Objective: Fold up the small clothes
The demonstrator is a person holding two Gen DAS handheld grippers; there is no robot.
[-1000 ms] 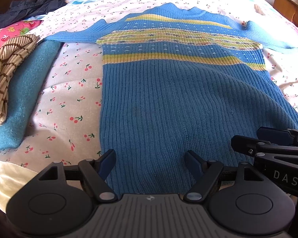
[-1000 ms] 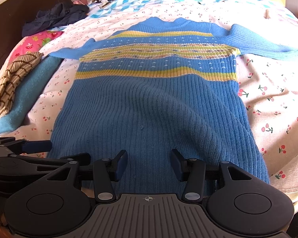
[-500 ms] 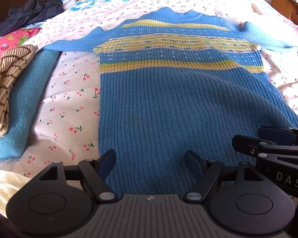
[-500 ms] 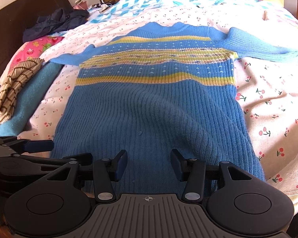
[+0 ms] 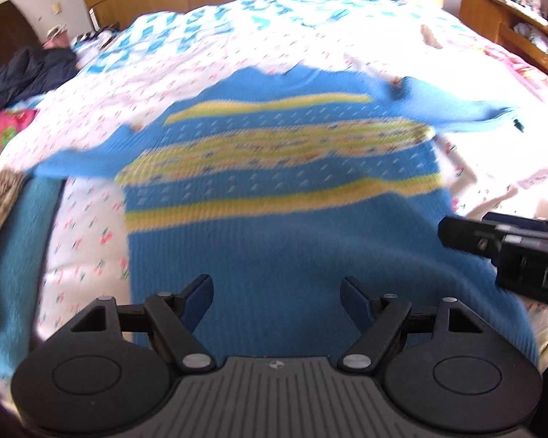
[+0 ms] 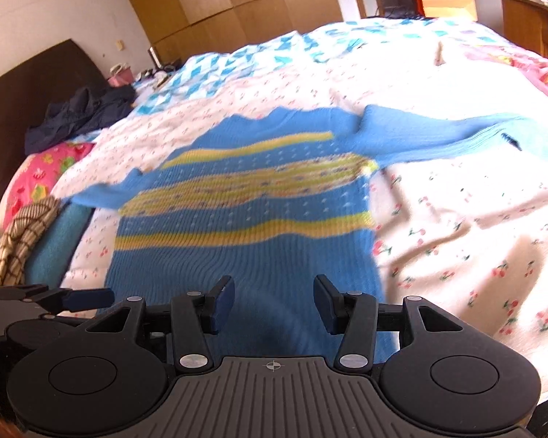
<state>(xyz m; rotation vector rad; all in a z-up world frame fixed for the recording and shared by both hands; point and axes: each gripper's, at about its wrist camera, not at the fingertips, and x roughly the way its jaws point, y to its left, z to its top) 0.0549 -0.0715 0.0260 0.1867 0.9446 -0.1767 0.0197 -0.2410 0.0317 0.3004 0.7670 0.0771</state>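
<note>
The blue knit sweater [image 5: 310,241], spread flat on the bed [image 6: 456,219], is judged soft, limp and stretchy, best pinched at the near hem corners, over which the left gripper [image 5: 276,294] and right gripper [image 6: 274,303] are held wide open and empty.

Black gripper [image 5: 277,301], navy pads [image 5: 197,298], silver screws

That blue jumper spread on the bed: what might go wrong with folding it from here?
Both sets of fingers stand open over the blue jumper's hem, holding nothing.

1. The left gripper and right gripper sit close side by side, so they could bump when closing.
2. Closing low, the fingers might pinch the cherry-print sheet along with the knit.
3. The sleeves lie spread wide; one reaches the teal cloth, so a fold may drag or bunch them.
</note>
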